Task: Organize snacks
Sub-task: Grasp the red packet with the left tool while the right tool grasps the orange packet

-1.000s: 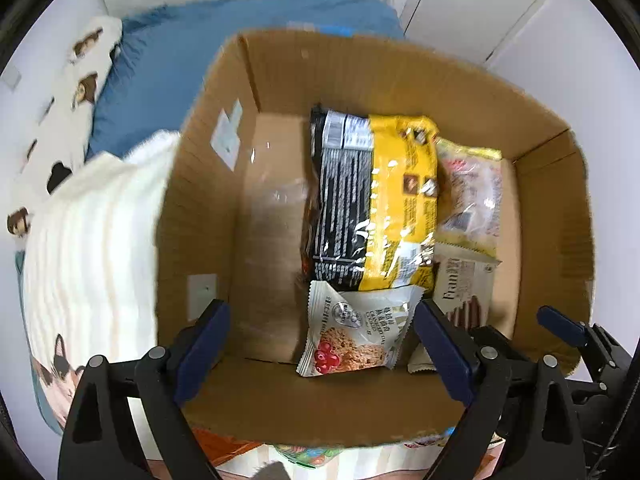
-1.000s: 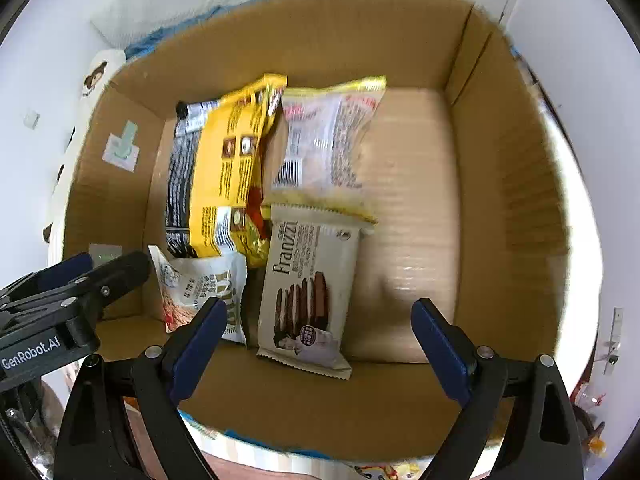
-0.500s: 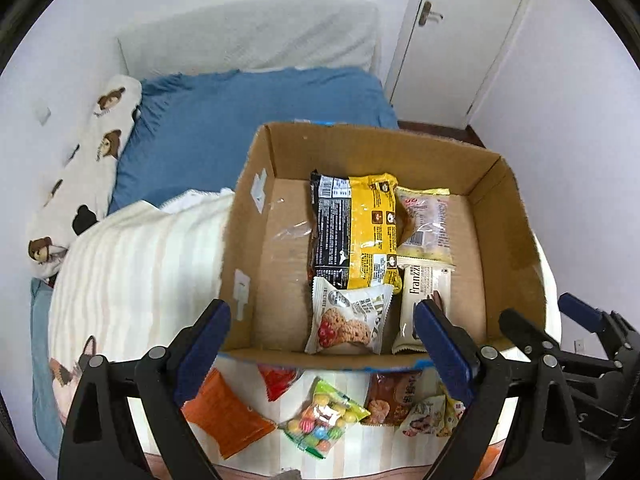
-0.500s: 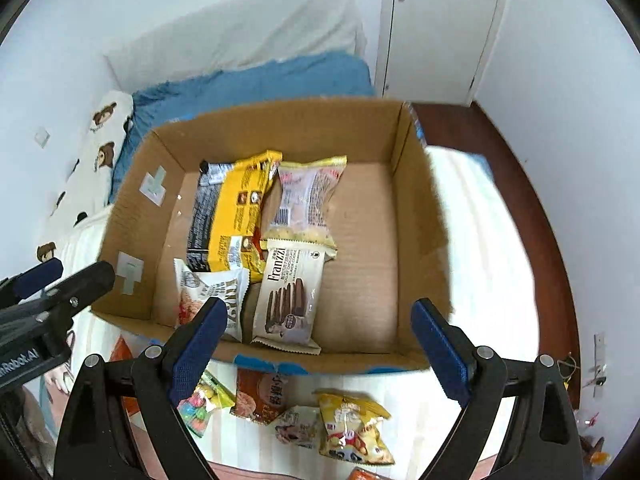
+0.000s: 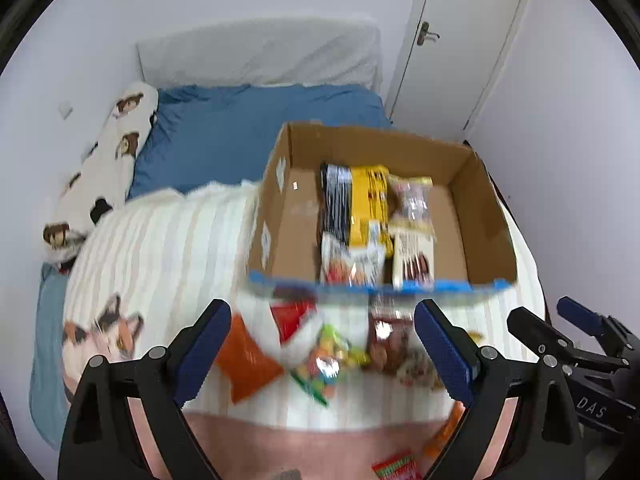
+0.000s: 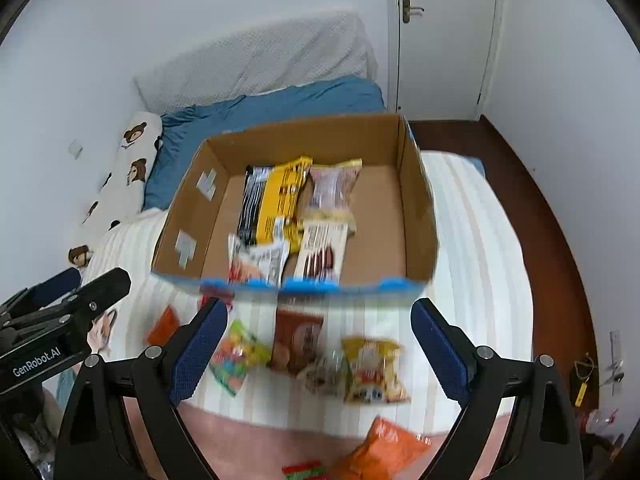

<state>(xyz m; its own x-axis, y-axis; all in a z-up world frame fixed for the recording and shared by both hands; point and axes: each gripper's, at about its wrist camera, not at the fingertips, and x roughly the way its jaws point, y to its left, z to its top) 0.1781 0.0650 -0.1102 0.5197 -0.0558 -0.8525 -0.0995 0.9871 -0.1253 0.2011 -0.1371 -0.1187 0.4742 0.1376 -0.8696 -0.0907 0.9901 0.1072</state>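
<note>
Your left gripper (image 5: 322, 344) and right gripper (image 6: 314, 346) both spread wide, empty, above loose snack packets (image 6: 372, 370) on bed; cardboard box (image 6: 418, 216) beyond holds four packets.

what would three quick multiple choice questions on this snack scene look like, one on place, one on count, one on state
1. Where does the yellow-and-black packet lie?
A. inside the cardboard box
B. on the blue sheet
C. on the floor

2. How many packets lie in the box?
A. one
B. four
C. seven

3. How is the right gripper?
A. shut on a packet
B. open, holding nothing
C. out of view

Answers: 1 A, it lies on the box floor; 2 B, two at the back and two in front; 3 B, its fingers stand wide apart above the loose snacks.
</note>
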